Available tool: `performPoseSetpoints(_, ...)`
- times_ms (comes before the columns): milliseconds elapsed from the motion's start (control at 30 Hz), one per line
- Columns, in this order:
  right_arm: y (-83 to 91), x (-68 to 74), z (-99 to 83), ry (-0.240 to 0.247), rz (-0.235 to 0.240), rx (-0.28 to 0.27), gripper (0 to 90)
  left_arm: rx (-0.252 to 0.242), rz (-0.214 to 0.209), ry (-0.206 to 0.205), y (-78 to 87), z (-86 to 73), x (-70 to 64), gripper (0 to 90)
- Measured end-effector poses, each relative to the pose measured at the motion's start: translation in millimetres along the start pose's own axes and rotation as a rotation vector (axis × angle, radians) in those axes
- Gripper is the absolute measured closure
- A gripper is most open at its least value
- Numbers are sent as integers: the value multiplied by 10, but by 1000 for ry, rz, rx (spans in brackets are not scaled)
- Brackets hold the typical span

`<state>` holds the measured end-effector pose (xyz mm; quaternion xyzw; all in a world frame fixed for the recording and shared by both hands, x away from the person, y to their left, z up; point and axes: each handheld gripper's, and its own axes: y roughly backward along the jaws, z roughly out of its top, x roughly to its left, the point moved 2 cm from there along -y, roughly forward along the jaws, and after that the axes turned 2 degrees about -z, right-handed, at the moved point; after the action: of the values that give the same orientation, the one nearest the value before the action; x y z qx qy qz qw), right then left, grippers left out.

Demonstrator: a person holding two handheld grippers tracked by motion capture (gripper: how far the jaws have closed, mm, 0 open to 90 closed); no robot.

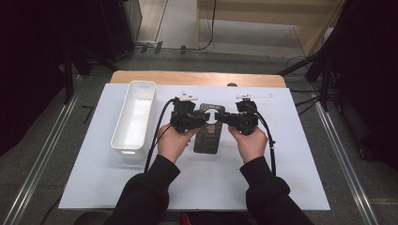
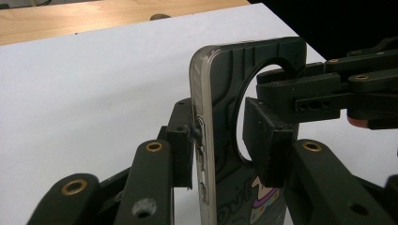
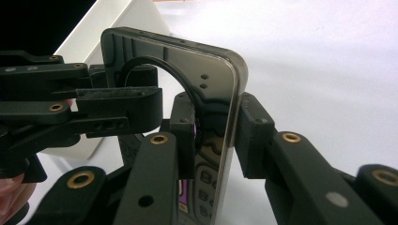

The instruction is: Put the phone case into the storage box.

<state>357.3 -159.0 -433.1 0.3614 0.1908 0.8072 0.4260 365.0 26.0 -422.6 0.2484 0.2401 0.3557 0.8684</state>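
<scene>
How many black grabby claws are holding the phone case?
2. The left gripper pinches the phone case on its left edge; the right gripper pinches its right edge. Both meet at the case's top end, over the white mat.

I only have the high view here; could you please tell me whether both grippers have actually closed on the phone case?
Observer: The left gripper has. In its own view, its fingers press the two faces of the phone case at one long edge.
Operator: Thank you. And the right one?
Observer: The right gripper pinches the opposite long edge in the same way, one finger on each face.
Operator: Is anything printed on the case?
Observer: Yes, a purple cartoon print shows low on its dark face.
</scene>
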Motion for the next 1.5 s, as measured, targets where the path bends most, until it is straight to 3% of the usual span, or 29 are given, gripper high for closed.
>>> performPoseSetpoints(600,-41,40,-11,0,2,4,700,3,20,7,22,2,48,716)
performPoseSetpoints(1033,-34,40,-14,7,5,3,693,11,-12,31,36,6,62,726)
performPoseSetpoints(1500,4,72,-10,22,5,-18,682,-2,-31,27,83,20,57,732)
